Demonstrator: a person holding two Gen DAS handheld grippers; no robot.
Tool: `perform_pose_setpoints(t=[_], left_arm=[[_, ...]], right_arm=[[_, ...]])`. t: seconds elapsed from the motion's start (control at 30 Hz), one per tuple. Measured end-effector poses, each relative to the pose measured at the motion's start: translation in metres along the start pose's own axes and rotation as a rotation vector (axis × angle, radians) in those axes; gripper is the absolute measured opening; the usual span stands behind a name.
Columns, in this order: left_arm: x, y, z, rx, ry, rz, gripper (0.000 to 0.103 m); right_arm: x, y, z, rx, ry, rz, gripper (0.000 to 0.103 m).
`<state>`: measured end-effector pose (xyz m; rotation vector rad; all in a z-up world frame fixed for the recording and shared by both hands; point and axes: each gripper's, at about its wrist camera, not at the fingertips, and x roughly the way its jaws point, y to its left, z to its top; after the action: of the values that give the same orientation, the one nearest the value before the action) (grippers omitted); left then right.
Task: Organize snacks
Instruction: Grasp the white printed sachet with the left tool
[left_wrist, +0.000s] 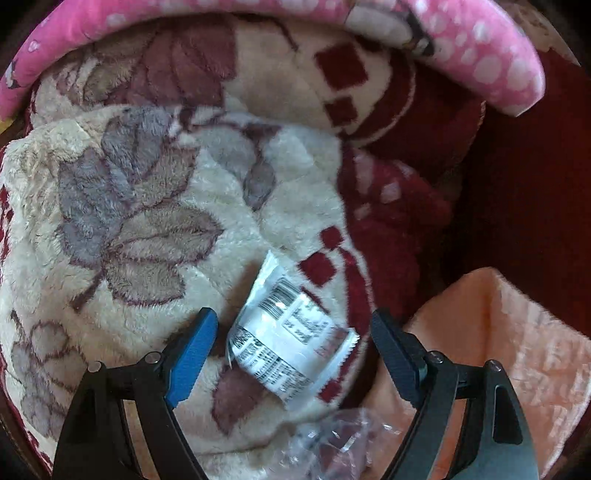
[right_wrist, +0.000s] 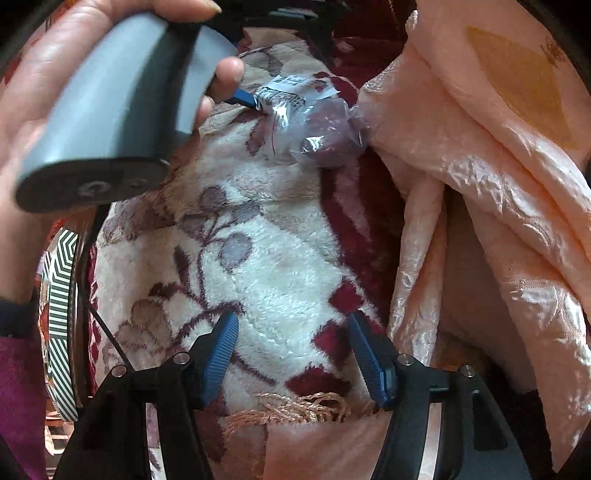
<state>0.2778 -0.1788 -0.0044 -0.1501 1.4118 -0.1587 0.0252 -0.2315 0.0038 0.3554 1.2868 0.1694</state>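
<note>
Left gripper (left_wrist: 293, 328) hangs wide over the snack packet (left_wrist: 284, 336) on the blanket (left_wrist: 147, 221) — best closed squarely across its middle; right gripper (right_wrist: 291, 332) gapes empty.

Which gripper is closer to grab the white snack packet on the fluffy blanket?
Probably the left. The left gripper is open with the white snack packet lying between its fingers, untouched. The right gripper is open over bare blanket, well short of it.

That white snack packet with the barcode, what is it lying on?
The snack packet lies on a cream and maroon floral fleece blanket, next to a clear-wrapped snack. What lies under the blanket is covered and cannot be seen.
</note>
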Motion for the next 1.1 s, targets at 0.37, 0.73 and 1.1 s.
perform_pose_setpoints(t=[0.37,0.73,1.1], left_arm=[[-0.015,0.015,-0.024,0.115,-0.011,0.043,0.062],[-0.001,-0.023,-0.014,0.236,-0.043,0.117,0.083],[-0.031,0.03,-0.04,0.2,-0.128,0.082,0.048]], right_arm=[[-0.009,-0.015,0.008,0.026,-0.032,-0.02,0.066],[-0.015,-0.031,0.019,0.042,-0.054,-0.024,0.066],[-0.024,-0.023,0.027,0.001,-0.151,-0.018,0.066]])
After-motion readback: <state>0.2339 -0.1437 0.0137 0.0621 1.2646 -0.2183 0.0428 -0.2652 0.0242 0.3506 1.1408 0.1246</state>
